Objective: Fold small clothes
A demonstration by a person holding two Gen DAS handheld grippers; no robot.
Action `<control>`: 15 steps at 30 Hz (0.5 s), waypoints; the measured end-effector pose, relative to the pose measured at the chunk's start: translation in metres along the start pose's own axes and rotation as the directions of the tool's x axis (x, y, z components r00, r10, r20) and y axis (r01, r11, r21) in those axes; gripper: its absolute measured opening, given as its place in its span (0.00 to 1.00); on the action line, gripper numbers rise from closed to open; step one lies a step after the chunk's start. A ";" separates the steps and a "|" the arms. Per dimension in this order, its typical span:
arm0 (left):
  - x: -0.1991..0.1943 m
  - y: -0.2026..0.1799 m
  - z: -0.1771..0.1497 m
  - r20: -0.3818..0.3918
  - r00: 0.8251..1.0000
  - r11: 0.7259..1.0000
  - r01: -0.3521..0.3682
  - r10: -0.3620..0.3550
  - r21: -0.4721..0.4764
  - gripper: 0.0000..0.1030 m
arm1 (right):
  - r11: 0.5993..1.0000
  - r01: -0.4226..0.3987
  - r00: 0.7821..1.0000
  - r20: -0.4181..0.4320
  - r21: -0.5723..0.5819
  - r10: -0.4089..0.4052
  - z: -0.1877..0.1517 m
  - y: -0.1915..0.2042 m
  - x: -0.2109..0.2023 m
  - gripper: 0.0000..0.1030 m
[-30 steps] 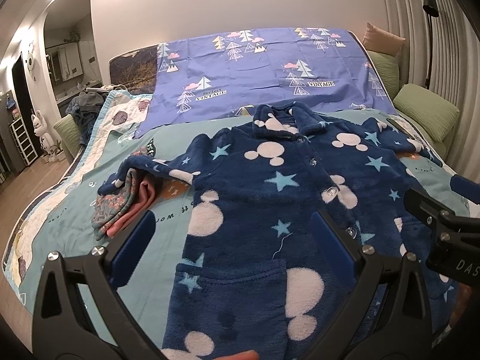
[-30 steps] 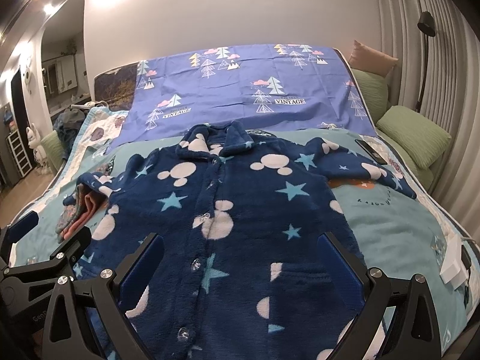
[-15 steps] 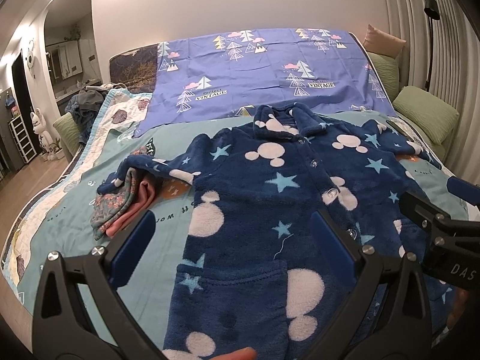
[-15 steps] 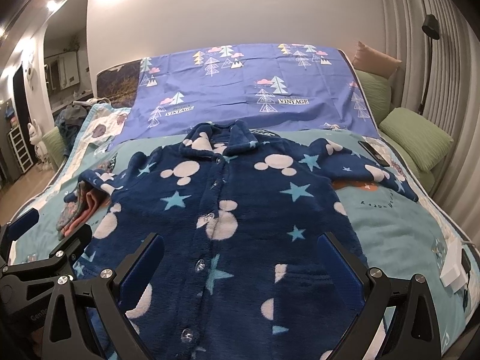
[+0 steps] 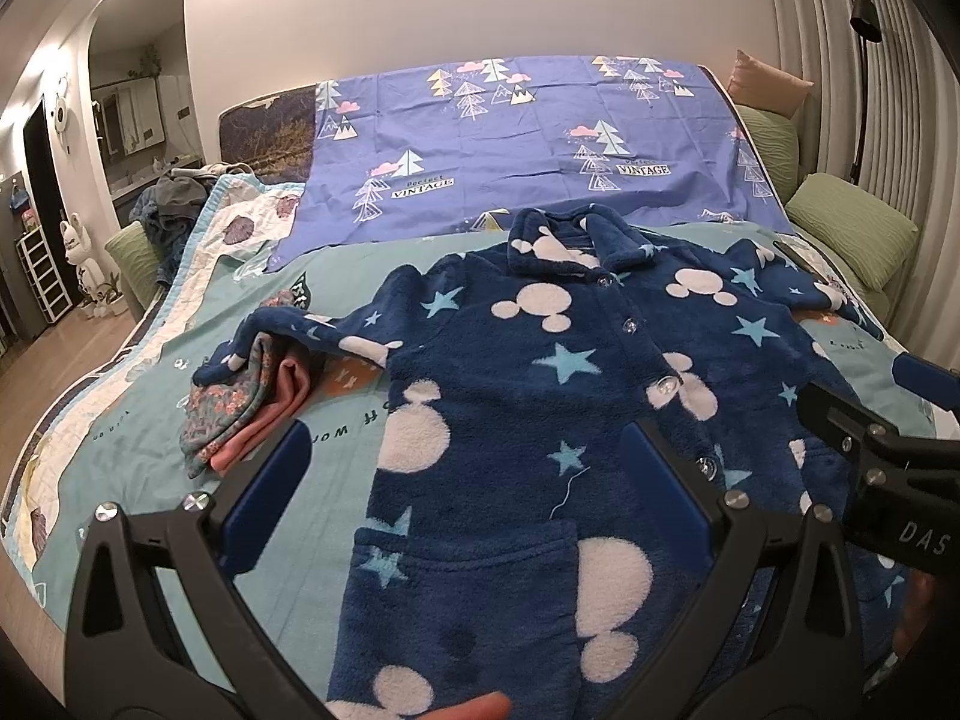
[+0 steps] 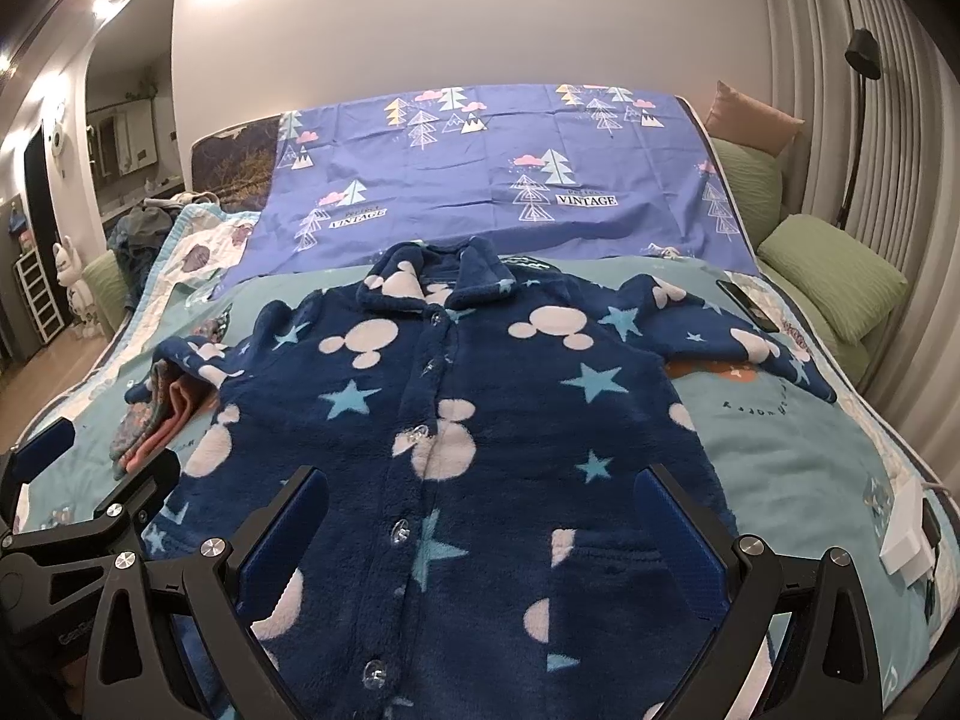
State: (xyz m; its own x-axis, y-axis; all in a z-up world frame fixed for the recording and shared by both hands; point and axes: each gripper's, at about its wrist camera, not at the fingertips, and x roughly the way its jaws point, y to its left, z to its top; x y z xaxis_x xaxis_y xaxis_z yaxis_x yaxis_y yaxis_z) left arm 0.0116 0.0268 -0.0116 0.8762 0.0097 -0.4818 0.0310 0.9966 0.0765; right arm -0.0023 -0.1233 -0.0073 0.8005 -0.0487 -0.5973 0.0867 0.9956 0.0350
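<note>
Little has changed over the last second: your left gripper and right gripper have only drifted slightly, both wide and empty above the hem. The fleece pyjama top still lies flat and buttoned on the bed, its sleeve over the small folded pile. No fold has begun.

A purple sheet with tree prints covered the bed's far half. Green pillows lay at right, beside a floor lamp.
</note>
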 end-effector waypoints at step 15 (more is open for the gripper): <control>0.005 -0.001 0.002 -0.042 0.999 1.000 0.001 0.000 0.018 0.99 | 1.000 0.016 1.000 -0.002 0.001 -0.016 0.001 -0.002 0.002 1.00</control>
State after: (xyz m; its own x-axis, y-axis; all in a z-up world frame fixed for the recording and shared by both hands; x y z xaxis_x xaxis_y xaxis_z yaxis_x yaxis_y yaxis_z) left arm 0.0164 0.0256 -0.0125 0.8553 0.0133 -0.5180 0.0404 0.9949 0.0923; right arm 0.0002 -0.1259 -0.0077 0.7980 -0.0646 -0.5991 0.0999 0.9947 0.0258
